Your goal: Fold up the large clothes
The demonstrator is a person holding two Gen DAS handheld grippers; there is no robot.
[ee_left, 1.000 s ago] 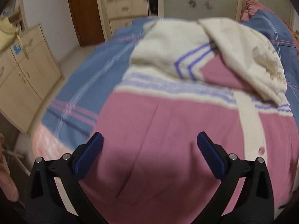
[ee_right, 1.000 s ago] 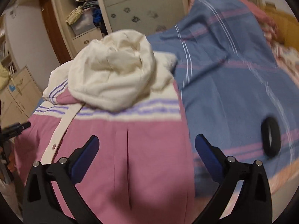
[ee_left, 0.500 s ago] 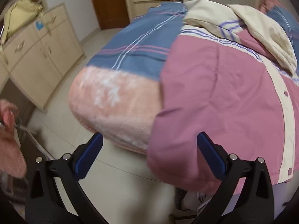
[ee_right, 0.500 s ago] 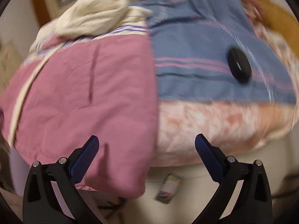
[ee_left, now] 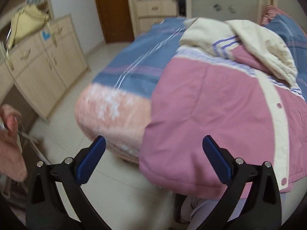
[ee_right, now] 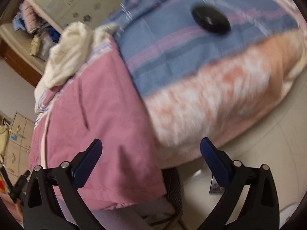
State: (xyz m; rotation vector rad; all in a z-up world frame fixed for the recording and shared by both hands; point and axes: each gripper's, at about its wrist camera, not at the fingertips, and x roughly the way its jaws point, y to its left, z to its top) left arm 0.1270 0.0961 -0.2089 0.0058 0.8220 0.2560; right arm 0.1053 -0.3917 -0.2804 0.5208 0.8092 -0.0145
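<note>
A pink jacket (ee_left: 211, 115) with a cream hood (ee_left: 268, 49) and a cream snap placket lies on the bed, its hem hanging over the bed's near edge. It also shows in the right wrist view (ee_right: 92, 126) with its hood (ee_right: 67, 55) at the far end. My left gripper (ee_left: 153, 161) is open and empty, held off the bed in front of the jacket's lower left corner. My right gripper (ee_right: 151, 161) is open and empty, in front of the jacket's lower right corner.
The bed carries a blue striped cover (ee_left: 138, 65) over a peach blanket (ee_right: 220, 99). A black oval object (ee_right: 210, 22) lies on the cover to the right. Wooden cabinets (ee_left: 44, 61) stand left; tiled floor (ee_left: 122, 195) lies below. A small card (ee_right: 216, 186) is on the floor.
Both grippers have pulled back from above the jacket to beyond the bed's edge, so its hanging hem and the floor now show. The right view has tilted. Both stay open.
</note>
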